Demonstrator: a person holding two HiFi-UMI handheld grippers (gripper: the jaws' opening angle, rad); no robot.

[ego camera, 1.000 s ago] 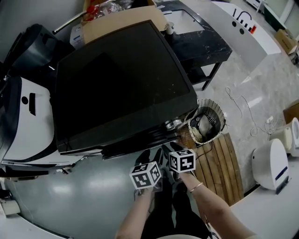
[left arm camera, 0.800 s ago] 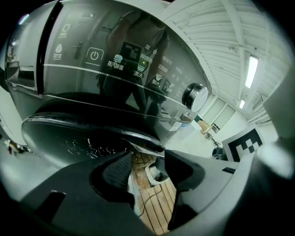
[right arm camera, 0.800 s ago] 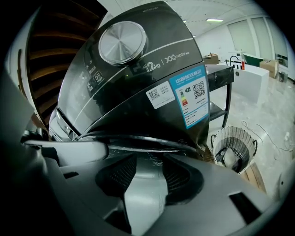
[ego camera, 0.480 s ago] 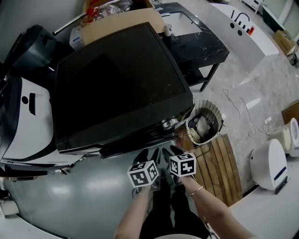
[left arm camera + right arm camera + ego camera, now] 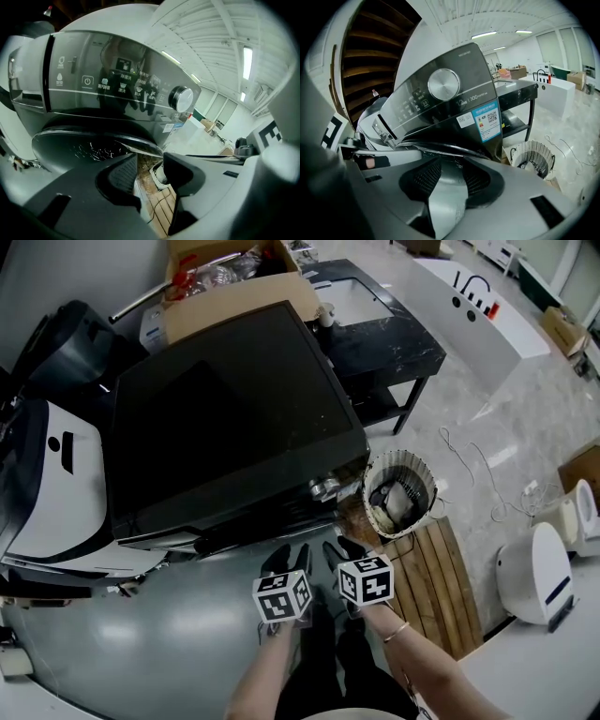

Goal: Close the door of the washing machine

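The black washing machine (image 5: 225, 418) fills the middle of the head view, its silver knob (image 5: 323, 488) at the front right corner. Its round door (image 5: 89, 145) lies under the control panel and looks pushed against the front; the door's rim (image 5: 440, 149) also curves across the right gripper view. My left gripper (image 5: 289, 561) and right gripper (image 5: 343, 554) hover side by side just in front of the machine. The left gripper (image 5: 150, 173) and the right gripper (image 5: 447, 180) have both just been closing their jaws, which stand apart with nothing between them.
A round wire-sided basket (image 5: 398, 493) stands by the machine's front right corner, with a wooden slat board (image 5: 445, 577) beside it. A white appliance (image 5: 47, 484) sits on the left. Behind are a black table (image 5: 384, 334) and a cardboard box (image 5: 225, 277). White devices (image 5: 530, 573) stand at the right.
Both grippers have drawn back a little from the machine's front and risen, the right one more. Their jaws stand narrower than before.
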